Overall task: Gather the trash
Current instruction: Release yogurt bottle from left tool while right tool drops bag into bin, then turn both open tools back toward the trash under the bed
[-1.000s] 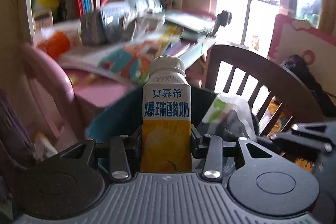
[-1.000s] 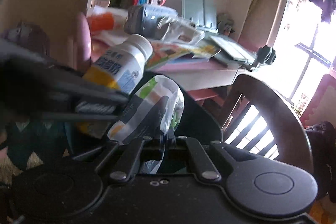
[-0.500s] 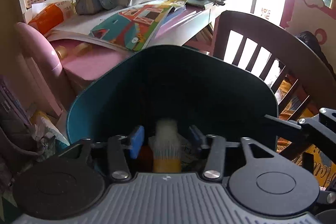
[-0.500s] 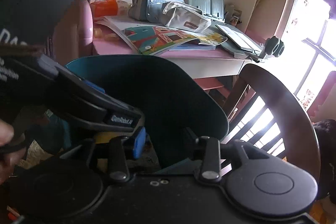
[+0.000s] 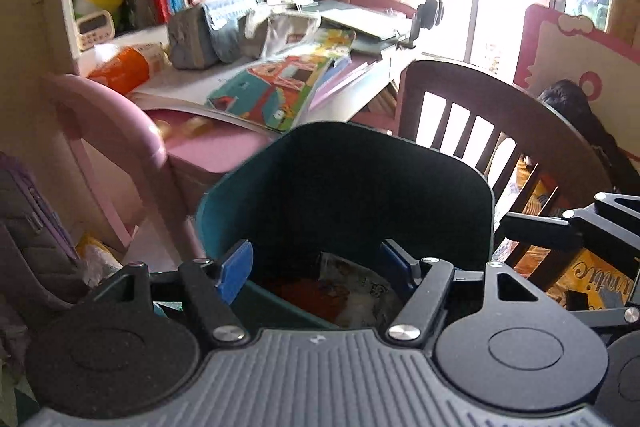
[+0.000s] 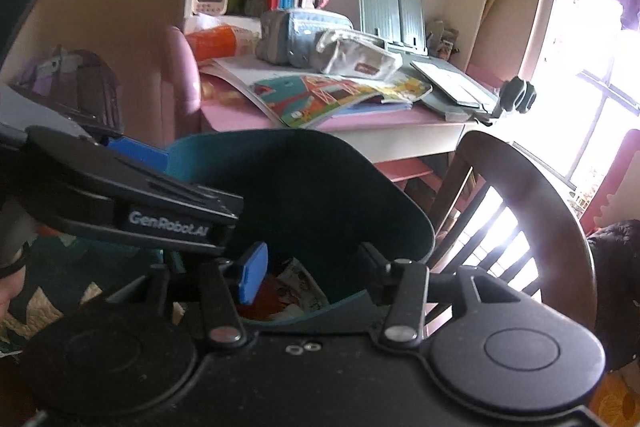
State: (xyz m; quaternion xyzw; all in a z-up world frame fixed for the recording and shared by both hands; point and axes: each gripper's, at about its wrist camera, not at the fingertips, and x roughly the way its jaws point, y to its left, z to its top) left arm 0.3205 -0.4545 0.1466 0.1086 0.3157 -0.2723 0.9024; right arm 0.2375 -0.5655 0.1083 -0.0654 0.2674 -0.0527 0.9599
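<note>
A teal bin [image 5: 360, 131] stands open right below both grippers. At its bottom lie crumpled printed wrappers [image 5: 360, 287] and something orange-red; the same trash [image 6: 298, 285] shows in the right wrist view. My left gripper [image 5: 316, 265] hangs over the bin's near rim, its jaws opening, with nothing between the blue pads [image 5: 236, 269]. My right gripper [image 6: 312, 265] hovers over the bin [image 6: 280, 135] too, its jaws opening and empty. The left gripper's black housing [image 6: 160, 215] crosses the right wrist view at the left.
A dark wooden chair [image 5: 500, 115] stands just right of the bin, and a pink chair [image 5: 116, 131] on its left. Behind is a pink desk [image 6: 360, 123] with picture books and pencil cases. A purple backpack [image 5: 28, 227] sits at the far left.
A second ago my left gripper held a yellow drink bottle and my right a crumpled wrapper above the bin. Both have dropped in, and both grippers have opened and drawn back slightly.
</note>
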